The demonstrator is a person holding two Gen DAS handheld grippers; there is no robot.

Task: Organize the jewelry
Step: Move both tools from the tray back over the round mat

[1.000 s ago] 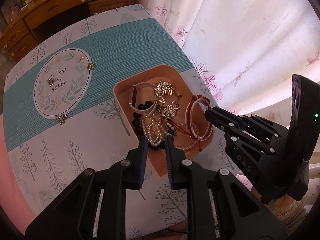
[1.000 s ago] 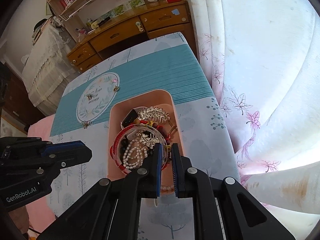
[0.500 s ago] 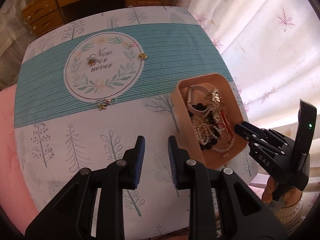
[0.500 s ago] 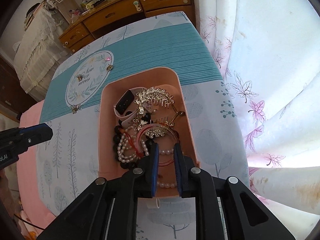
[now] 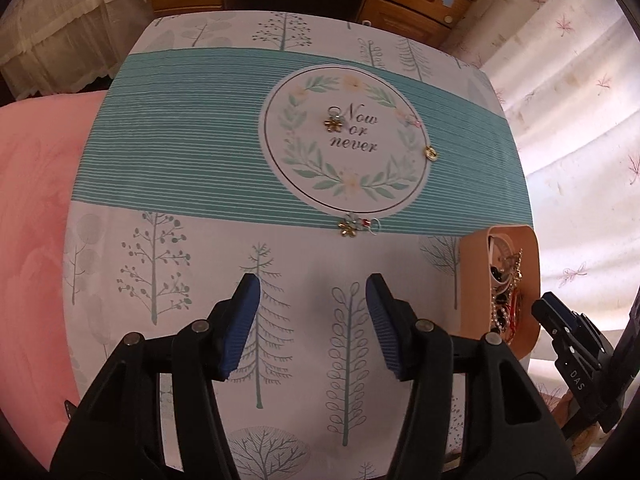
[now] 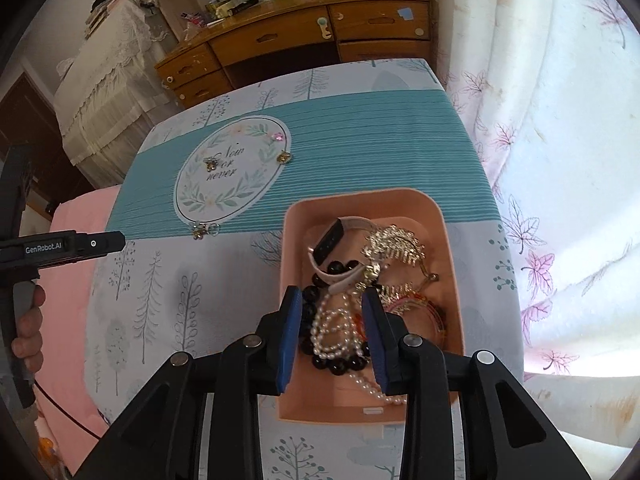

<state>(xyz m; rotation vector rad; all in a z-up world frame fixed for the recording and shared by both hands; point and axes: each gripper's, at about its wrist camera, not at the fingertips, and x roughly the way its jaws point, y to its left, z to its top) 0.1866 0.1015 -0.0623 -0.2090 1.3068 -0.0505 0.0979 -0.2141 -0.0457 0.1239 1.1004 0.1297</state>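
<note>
A pink tray (image 6: 448, 232) on the table holds a pile of jewelry: a pearl strand (image 6: 334, 330), black beads, a white watch (image 6: 340, 236), gold pieces and a red bangle. The tray also shows at the right in the left wrist view (image 5: 474, 280). My right gripper (image 6: 331, 334) is open and empty, just above the pearls. My left gripper (image 5: 312, 322) is open and empty over the bare tablecloth. Small gold charms lie loose on the cloth: one by "Now" (image 5: 334, 123), one at the circle's right (image 5: 431, 153), one with rings at its lower edge (image 5: 352, 227).
The table (image 5: 180, 140) has a teal striped band and tree prints. A pink bed (image 5: 28, 220) lies to the left, a wooden desk (image 6: 304, 36) beyond the far edge, and a floral curtain (image 6: 560, 120) hangs at the right.
Both grippers opened. My left gripper swung left, away from the tray, and now faces the loose charms. My right gripper let go of the red bangle, which stays in the tray.
</note>
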